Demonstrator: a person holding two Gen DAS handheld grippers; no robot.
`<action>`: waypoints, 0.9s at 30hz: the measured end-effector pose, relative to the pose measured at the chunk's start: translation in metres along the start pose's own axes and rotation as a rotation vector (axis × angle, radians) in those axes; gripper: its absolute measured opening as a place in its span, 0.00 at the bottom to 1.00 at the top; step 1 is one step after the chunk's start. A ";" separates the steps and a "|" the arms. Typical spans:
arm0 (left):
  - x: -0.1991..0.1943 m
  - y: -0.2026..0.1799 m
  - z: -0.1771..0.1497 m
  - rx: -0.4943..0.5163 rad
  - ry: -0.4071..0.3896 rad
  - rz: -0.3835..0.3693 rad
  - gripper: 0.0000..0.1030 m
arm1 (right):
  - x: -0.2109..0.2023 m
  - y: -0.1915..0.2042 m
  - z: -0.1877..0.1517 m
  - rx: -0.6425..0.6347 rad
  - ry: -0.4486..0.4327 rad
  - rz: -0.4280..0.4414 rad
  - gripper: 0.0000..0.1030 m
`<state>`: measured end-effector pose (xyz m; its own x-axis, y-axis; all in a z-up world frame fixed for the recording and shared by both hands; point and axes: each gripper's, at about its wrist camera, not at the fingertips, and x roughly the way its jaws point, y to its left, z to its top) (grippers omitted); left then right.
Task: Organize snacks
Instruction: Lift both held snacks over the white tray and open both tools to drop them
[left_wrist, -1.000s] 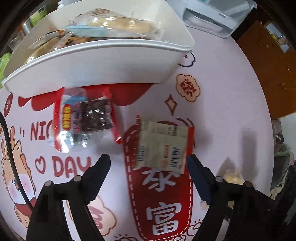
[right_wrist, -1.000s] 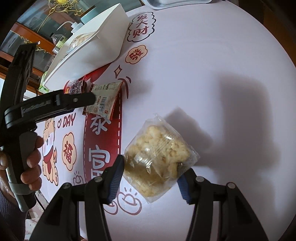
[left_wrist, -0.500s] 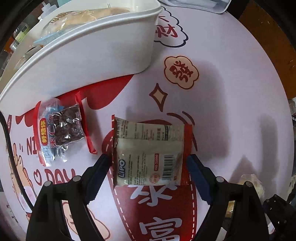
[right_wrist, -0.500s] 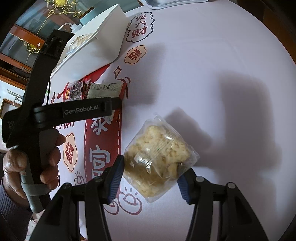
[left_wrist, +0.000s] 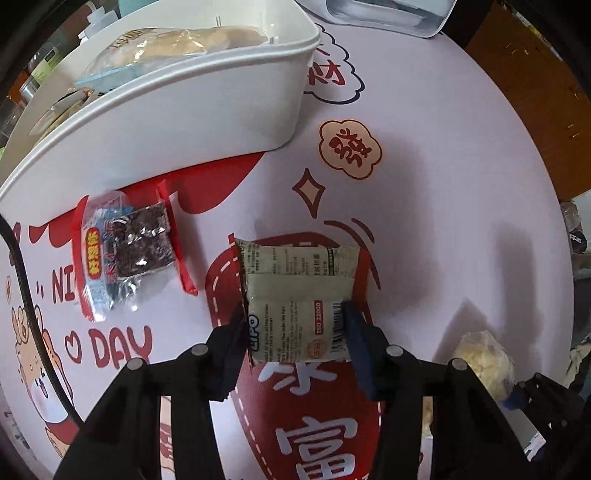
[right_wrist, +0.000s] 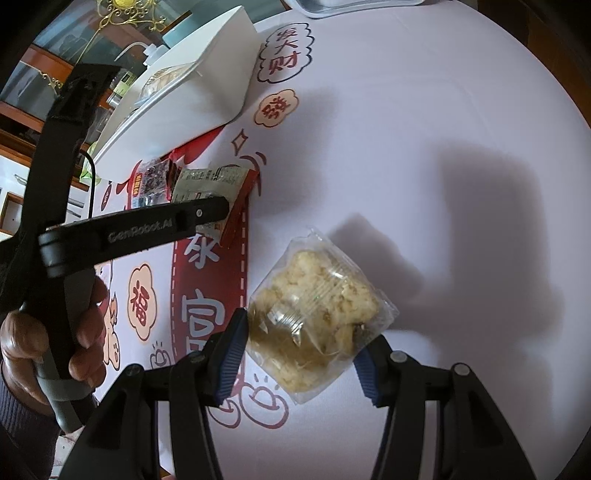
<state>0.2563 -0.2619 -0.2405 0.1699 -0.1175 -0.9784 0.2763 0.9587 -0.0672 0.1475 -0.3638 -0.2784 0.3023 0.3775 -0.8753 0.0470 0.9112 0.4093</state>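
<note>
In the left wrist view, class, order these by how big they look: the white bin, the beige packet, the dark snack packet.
1. White bin
2. Beige packet, though it is nearest the camera
3. Dark snack packet

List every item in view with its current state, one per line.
White bin: upright, snacks inside.
Lipo packet: flat on table, between closing left gripper jaws.
Clear puffed-snack bag: on table, pinched by right gripper.
Red-edged dark snack packet: flat, untouched, beside bin.
</note>
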 end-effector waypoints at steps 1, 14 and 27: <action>-0.013 0.003 -0.014 0.002 -0.004 -0.002 0.46 | -0.001 0.002 0.001 -0.004 -0.002 0.004 0.52; -0.148 0.080 -0.027 0.008 -0.161 0.071 0.47 | -0.044 0.077 0.052 -0.167 -0.106 0.055 0.52; -0.230 0.170 0.064 0.009 -0.335 0.199 0.47 | -0.109 0.188 0.175 -0.297 -0.361 0.020 0.52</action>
<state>0.3247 -0.0879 -0.0141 0.5201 -0.0087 -0.8541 0.2148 0.9691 0.1210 0.2901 -0.2620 -0.0612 0.6150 0.3617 -0.7007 -0.2204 0.9320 0.2876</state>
